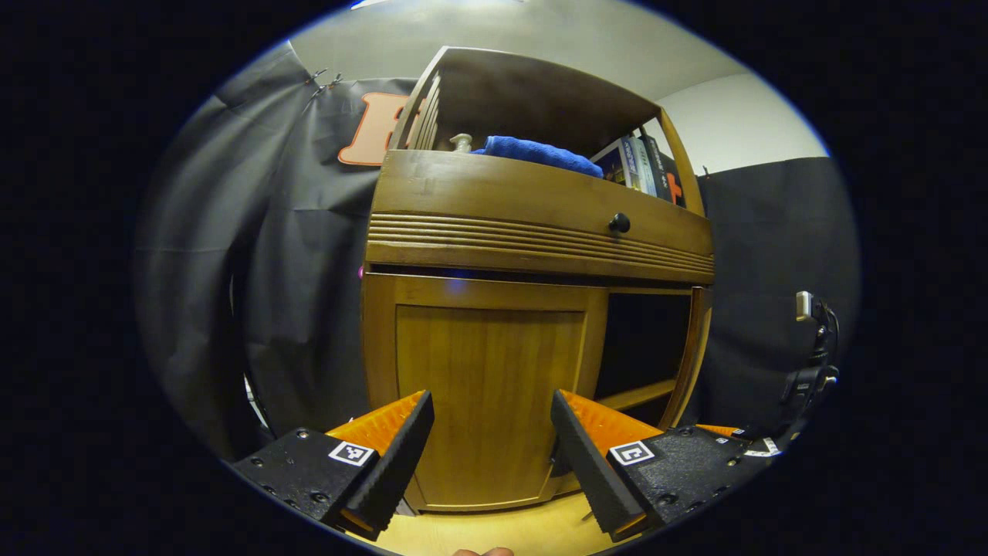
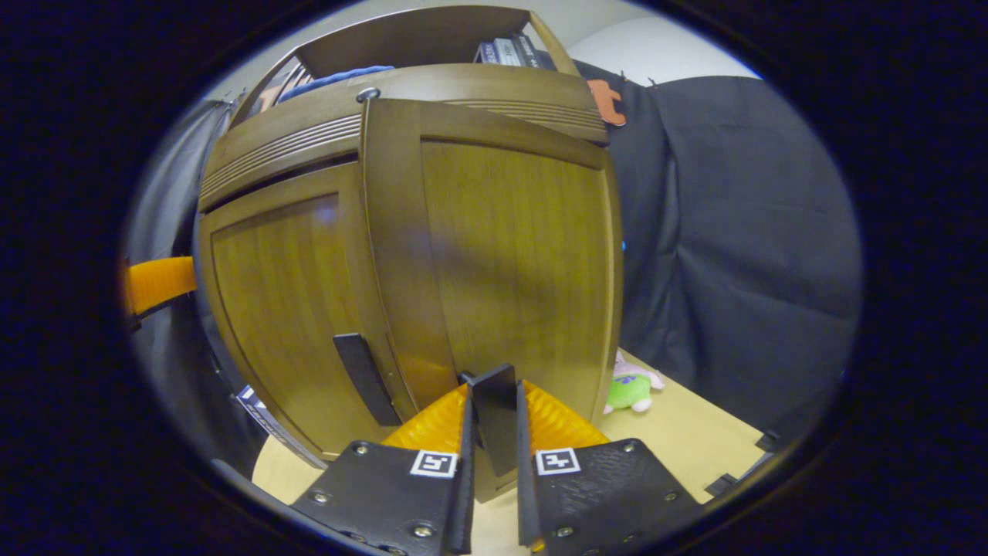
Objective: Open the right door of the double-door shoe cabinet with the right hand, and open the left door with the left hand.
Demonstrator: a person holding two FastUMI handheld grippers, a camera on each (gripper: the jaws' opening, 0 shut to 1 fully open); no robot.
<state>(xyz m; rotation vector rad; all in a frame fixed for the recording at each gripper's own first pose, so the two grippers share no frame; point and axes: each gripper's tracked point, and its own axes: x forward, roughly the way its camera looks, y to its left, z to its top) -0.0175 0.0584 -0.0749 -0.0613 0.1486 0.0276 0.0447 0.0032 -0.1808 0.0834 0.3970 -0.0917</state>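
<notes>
The wooden shoe cabinet (image 1: 532, 201) fills the left gripper view. Its left door (image 1: 490, 363) is closed, and my left gripper (image 1: 492, 401) stands open just in front of it, touching nothing. The right compartment (image 1: 644, 340) gapes dark, with the right door (image 1: 697, 347) seen edge-on, swung out. In the right gripper view the right door (image 2: 517, 255) is swung toward me, and my right gripper (image 2: 494, 390) is shut on its dark handle (image 2: 494, 413). The left door (image 2: 285, 293) lies flush, with its own dark handle (image 2: 367, 378) free.
A drawer with a black knob (image 1: 619, 223) sits above the doors. A blue towel (image 1: 540, 153) and books (image 1: 641, 162) lie on the top shelf. A small plush toy (image 2: 633, 386) rests on the light floor (image 2: 695, 432) right of the cabinet. Black cloth hangs on both sides.
</notes>
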